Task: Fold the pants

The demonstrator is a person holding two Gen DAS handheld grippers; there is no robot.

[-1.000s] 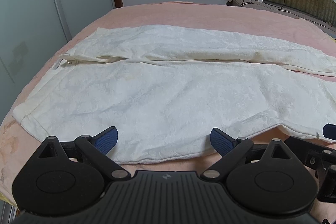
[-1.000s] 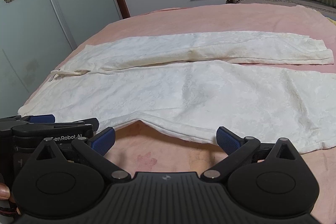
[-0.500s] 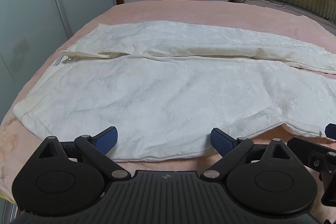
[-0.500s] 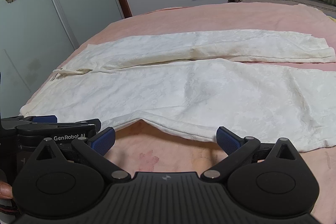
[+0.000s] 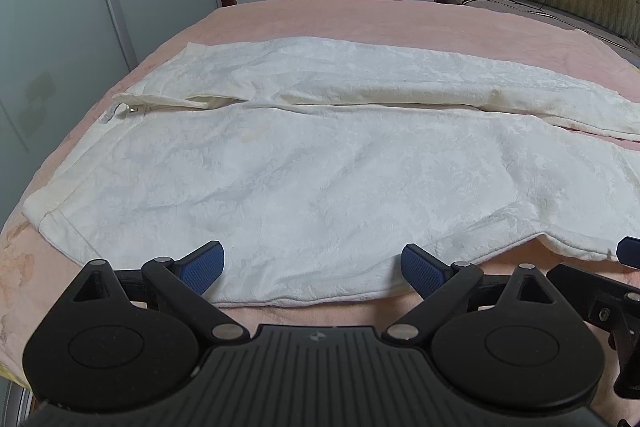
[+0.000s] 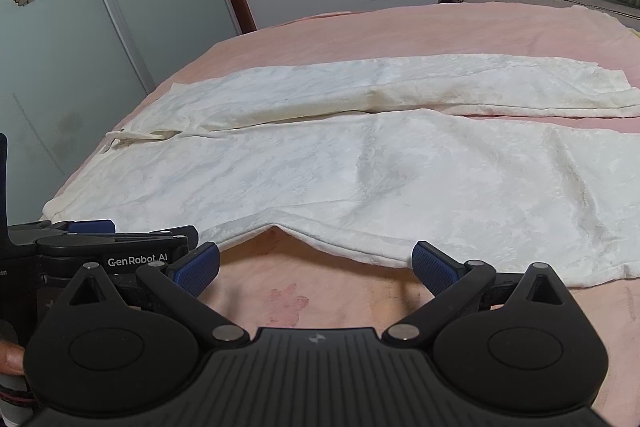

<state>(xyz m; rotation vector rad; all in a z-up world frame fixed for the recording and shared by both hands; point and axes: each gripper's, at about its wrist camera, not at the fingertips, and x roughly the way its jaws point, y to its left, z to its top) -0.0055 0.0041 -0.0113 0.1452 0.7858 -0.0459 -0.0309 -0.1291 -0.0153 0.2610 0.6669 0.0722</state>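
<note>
White pants [image 5: 320, 179] lie flat across the pink bed [image 5: 360, 23], legs side by side, waist toward the bed's left edge. Left gripper [image 5: 312, 265] jaws wide open, empty, at the pants' near hem. Right gripper [image 6: 316, 263] jaws wide open, empty, over bare bed beside the near edge.

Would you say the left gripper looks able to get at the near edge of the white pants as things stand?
Probably yes. The left gripper has its jaws wide open just short of the pants' near edge, which lies flat on the pink bedspread with nothing between. The right gripper sits off to the side.
</note>
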